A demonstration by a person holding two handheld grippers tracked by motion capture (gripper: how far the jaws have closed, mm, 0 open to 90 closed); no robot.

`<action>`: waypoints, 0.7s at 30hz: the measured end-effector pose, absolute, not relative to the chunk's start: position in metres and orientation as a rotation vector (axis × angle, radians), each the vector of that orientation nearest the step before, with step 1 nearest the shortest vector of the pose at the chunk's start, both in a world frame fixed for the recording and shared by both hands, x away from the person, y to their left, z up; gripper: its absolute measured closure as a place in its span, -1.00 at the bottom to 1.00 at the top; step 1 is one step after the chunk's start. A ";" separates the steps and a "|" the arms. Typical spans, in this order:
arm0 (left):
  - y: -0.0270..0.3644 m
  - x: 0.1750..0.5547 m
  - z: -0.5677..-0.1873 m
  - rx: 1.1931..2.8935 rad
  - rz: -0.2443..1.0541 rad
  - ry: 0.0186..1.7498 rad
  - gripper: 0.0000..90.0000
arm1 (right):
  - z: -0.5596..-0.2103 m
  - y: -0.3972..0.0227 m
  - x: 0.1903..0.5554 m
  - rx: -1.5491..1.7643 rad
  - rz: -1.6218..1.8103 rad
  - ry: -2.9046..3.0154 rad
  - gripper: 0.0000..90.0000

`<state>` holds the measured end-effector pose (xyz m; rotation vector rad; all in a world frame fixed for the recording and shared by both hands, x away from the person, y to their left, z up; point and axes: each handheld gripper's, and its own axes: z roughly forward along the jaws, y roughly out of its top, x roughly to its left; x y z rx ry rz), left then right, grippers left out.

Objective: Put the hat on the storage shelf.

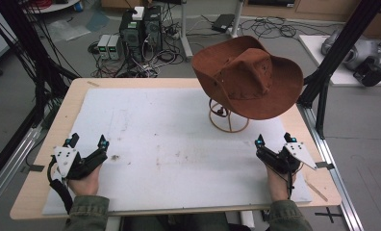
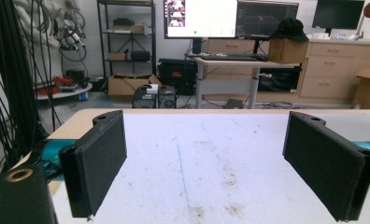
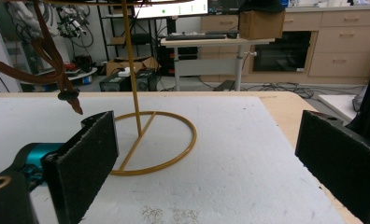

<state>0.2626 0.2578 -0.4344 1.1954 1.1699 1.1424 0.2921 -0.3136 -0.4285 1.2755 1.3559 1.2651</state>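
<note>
We rest our left gripper [image 1: 88, 143] and right gripper [image 1: 275, 139] wide open before reaching for the brown suede cowboy hat [image 1: 248, 79] on its gold wire stand [image 1: 228, 126].

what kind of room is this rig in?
Likely a robotics or data-collection lab: monitors on a desk at the back, computer towers with loose cables on the floor, and a black frame beside the table.

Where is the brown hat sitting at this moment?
In the high view the brown hat sits atop a gold wire stand at the table's far right, ahead of the right tongs, which rest open and apart from it.
</note>
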 end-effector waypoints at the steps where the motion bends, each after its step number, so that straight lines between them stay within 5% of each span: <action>1: 0.258 0.262 -0.434 1.194 1.146 1.168 -0.69 | -0.429 -0.314 0.292 1.274 1.265 1.354 -0.89; 21: 0.258 0.254 -0.435 1.213 1.160 1.178 -0.69 | -0.430 -0.317 0.293 1.287 1.273 1.354 -0.89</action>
